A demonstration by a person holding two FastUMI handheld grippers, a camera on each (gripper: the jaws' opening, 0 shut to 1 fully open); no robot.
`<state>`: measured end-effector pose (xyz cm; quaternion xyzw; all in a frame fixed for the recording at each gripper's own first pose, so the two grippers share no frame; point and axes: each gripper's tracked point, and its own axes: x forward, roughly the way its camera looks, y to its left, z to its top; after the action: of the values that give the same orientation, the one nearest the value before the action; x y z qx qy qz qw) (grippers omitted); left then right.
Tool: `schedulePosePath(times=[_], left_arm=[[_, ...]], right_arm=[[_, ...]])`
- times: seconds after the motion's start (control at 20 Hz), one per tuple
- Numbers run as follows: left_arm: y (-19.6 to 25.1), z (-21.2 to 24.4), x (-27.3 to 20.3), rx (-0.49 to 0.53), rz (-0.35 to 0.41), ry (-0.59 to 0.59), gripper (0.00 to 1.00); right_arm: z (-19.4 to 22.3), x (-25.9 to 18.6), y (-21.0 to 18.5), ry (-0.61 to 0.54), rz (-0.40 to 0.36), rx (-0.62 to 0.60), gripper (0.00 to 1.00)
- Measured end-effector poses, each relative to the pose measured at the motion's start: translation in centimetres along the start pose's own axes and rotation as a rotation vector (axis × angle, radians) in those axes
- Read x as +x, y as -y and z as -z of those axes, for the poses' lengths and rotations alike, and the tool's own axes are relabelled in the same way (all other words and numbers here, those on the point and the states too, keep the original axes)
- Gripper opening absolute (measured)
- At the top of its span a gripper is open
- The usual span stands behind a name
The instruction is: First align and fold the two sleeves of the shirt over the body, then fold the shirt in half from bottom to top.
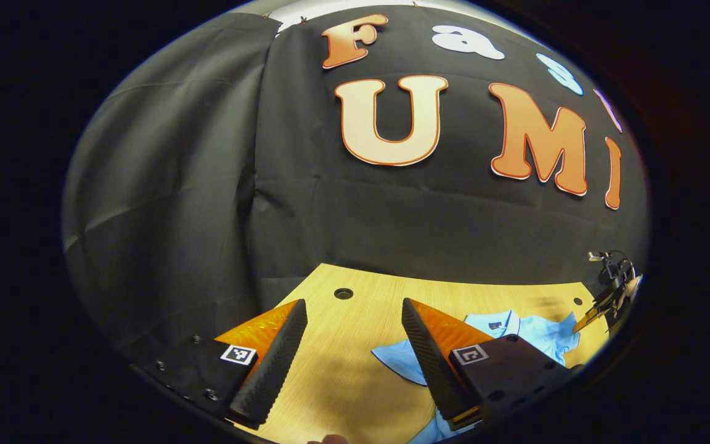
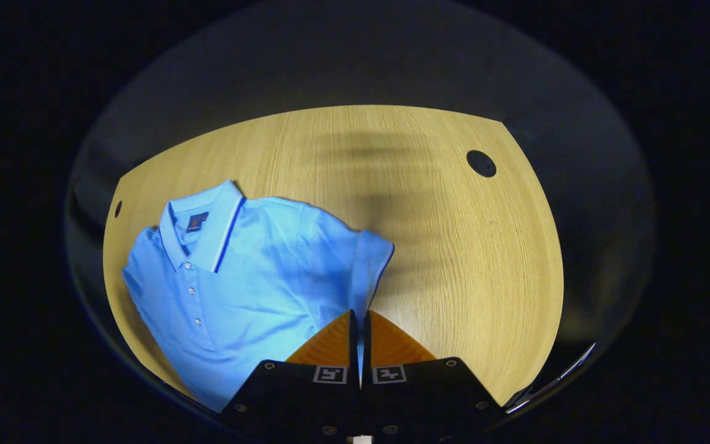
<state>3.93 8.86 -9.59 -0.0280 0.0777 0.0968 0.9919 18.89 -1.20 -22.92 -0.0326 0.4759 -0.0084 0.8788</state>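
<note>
Shirt (image 2: 250, 277) lies flat on surface (image 2: 453, 246), collar toward 11 o'clock. Soft, light, likely limp; best pinched at hems. Right tool (image 2: 360, 333) clamped on sleeve (image 2: 370, 259) edge. Left tool (image 1: 352, 345) gapes wide, empty.

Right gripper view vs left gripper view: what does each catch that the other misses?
Right gripper view: the shirt's button placket, and the right hand-held gripper pinching a sleeve. Left gripper view: the booth's black cloth wall and the left hand-held gripper, open above bare table. Both: the blue shirt, its collar and the wooden table.
</note>
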Motion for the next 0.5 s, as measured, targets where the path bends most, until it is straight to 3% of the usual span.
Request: schedulePosePath(times=[0.5], left_arm=[[-0.7, -0.4, -0.3, 0.023, -0.022, 0.039, 0.99]], right_arm=[[-1.2, -5.2, -7.3, 0.114, -0.062, -0.11, 0.01]])
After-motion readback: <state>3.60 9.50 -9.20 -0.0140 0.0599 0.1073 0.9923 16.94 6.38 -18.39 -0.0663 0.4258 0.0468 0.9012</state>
